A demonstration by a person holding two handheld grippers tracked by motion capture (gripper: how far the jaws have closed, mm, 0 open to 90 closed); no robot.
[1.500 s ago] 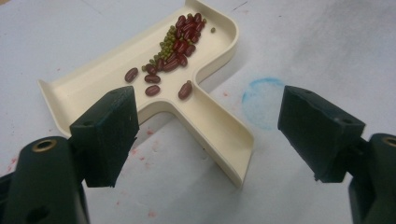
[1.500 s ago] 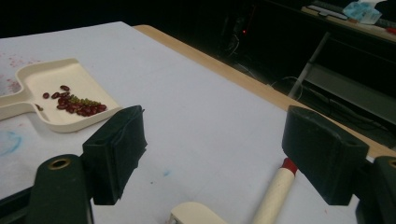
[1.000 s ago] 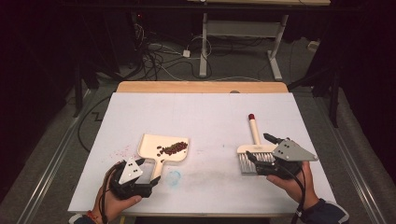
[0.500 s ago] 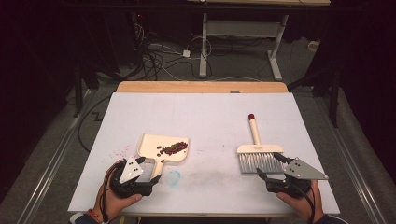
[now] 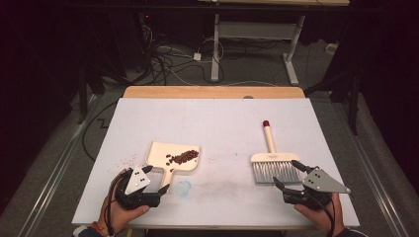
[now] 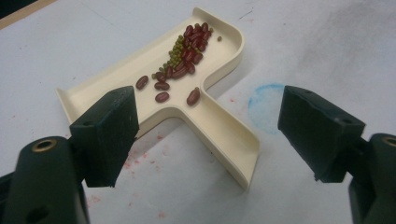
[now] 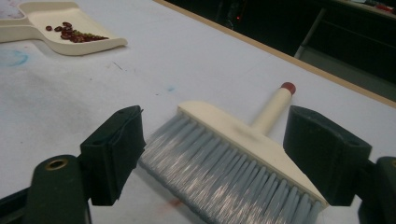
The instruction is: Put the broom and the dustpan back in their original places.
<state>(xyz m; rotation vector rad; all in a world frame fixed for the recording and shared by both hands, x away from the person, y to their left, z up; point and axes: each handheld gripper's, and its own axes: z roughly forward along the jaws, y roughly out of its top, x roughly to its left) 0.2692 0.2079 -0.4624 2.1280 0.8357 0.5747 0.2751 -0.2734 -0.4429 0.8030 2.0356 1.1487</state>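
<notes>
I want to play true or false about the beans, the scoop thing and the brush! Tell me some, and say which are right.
1. The beans lie in the cream dustpan. True.
2. The left gripper is clamped on the dustpan's handle. False: its jaws stand open, one on each side of the handle, not touching it.
3. The brush lies flat on the white table, its red-tipped handle pointing away from the person. True.
4. The right gripper is lifting the brush. False: its jaws are open near the grey bristles and the brush rests on the table.
5. All the beans are one colour. False: there are dark red ones and small green ones.
</notes>
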